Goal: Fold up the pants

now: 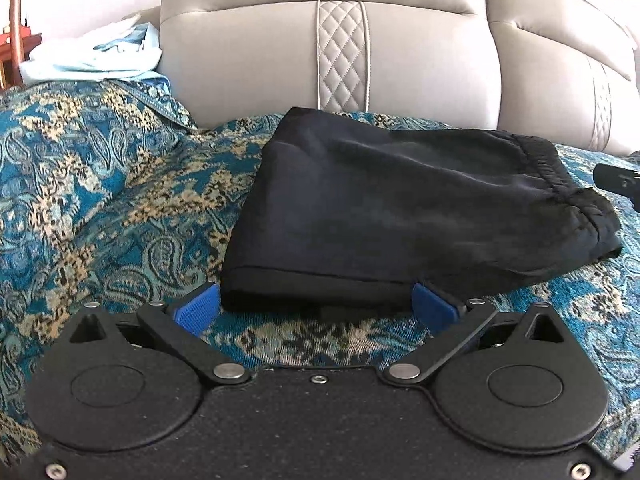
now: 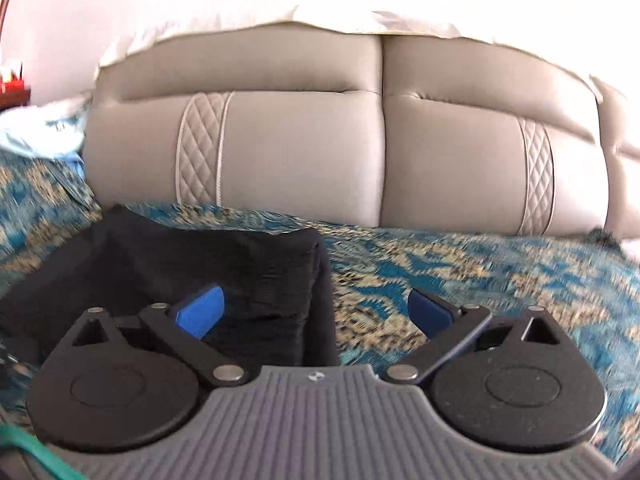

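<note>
Ahead of both your claws the grey padded headboard is rising behind the patterned teal bedspread. The folded black pants are lying just ahead of your left claw, spread wide, gripping nothing. Your right claw is hanging spread wide, empty, over their right edge.

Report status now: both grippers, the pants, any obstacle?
Left gripper open, pants edge between the jaws, not pinched. Right gripper open, empty. Pants folded on sofa cover. No obstacle.
</note>
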`<action>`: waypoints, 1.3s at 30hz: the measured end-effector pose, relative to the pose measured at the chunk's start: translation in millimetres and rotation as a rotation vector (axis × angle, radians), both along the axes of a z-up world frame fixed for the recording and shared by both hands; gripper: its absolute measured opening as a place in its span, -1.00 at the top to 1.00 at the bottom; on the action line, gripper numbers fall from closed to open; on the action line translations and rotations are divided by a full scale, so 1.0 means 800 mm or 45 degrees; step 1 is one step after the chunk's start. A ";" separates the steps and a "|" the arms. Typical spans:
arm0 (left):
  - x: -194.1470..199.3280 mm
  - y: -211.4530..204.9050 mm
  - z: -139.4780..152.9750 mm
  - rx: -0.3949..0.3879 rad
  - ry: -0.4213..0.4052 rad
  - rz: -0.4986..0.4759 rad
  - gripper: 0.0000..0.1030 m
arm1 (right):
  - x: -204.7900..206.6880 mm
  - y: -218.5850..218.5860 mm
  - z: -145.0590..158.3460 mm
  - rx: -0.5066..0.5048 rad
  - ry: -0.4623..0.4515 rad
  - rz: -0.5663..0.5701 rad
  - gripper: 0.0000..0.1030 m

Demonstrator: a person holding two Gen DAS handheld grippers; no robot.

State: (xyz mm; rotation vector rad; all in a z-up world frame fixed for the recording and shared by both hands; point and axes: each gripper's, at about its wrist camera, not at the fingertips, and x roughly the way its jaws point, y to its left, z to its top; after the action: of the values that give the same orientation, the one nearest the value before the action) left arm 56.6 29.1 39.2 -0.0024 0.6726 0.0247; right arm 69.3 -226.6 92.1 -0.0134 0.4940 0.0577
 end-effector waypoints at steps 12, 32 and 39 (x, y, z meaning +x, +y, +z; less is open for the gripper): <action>-0.026 -0.005 -0.016 -0.040 0.056 -0.032 -0.99 | -0.052 0.033 -0.029 0.063 0.077 0.094 -1.00; -0.026 -0.009 -0.023 0.016 0.037 -0.148 -1.00 | -0.054 0.067 -0.071 -0.036 0.134 0.084 -1.00; -0.020 -0.005 -0.024 0.006 0.006 -0.184 -1.00 | -0.060 0.072 -0.078 -0.062 0.095 0.084 -1.00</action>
State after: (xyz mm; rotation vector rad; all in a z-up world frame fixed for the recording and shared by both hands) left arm 40.5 24.7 19.8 0.0508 0.6763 -0.1128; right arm 21.5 -169.2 29.8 -0.0757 0.5691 0.1111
